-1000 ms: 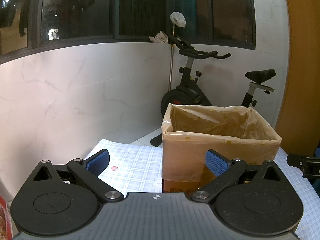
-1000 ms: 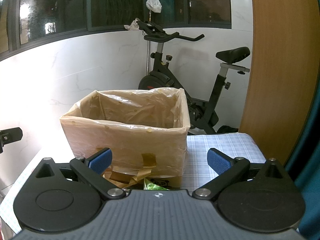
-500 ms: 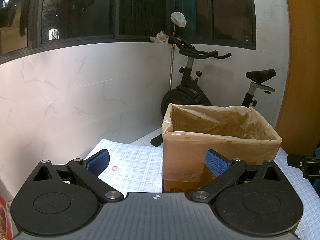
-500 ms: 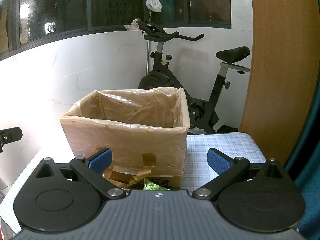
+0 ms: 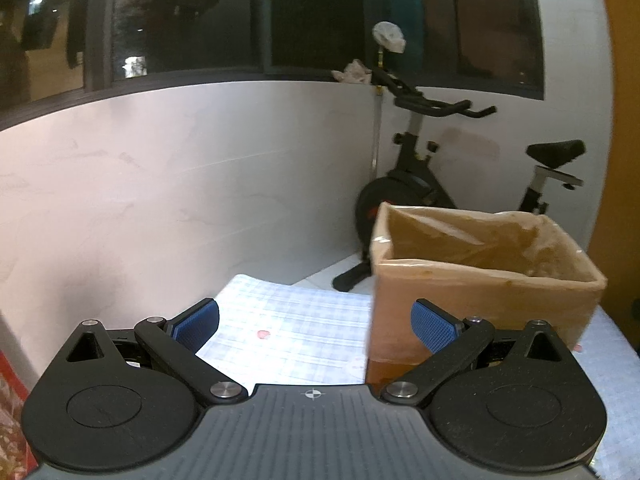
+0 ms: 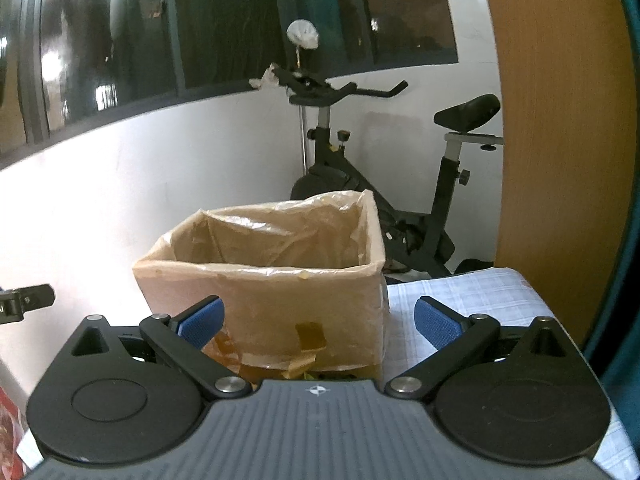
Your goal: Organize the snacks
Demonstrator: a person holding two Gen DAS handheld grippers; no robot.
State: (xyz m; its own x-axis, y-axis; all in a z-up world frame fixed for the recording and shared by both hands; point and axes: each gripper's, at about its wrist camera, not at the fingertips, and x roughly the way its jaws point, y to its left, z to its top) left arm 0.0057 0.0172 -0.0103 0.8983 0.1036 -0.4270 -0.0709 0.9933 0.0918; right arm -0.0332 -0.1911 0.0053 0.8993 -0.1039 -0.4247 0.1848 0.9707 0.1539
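Note:
A cardboard box point(image 5: 480, 292) lined with a clear plastic bag stands on a checked tablecloth point(image 5: 296, 320); it also shows in the right wrist view point(image 6: 264, 300). My left gripper point(image 5: 316, 326) is open and empty, held above the cloth left of the box. My right gripper point(image 6: 318, 322) is open and empty, in front of the box's near wall. A red snack packet point(image 5: 10, 420) shows at the lower left edge of the left wrist view. The left gripper's tip point(image 6: 24, 302) shows at the left edge of the right wrist view.
A black exercise bike point(image 6: 380, 184) stands behind the table by the white marble wall point(image 5: 180, 184). A wooden panel point(image 6: 560, 120) rises at the right. Dark windows run above the wall. A small red mark point(image 5: 263, 334) lies on the cloth.
Both grippers have shifted: the left view has swung left and is blurred, so the box sits further right. The right view now sees the box further off and more centred.

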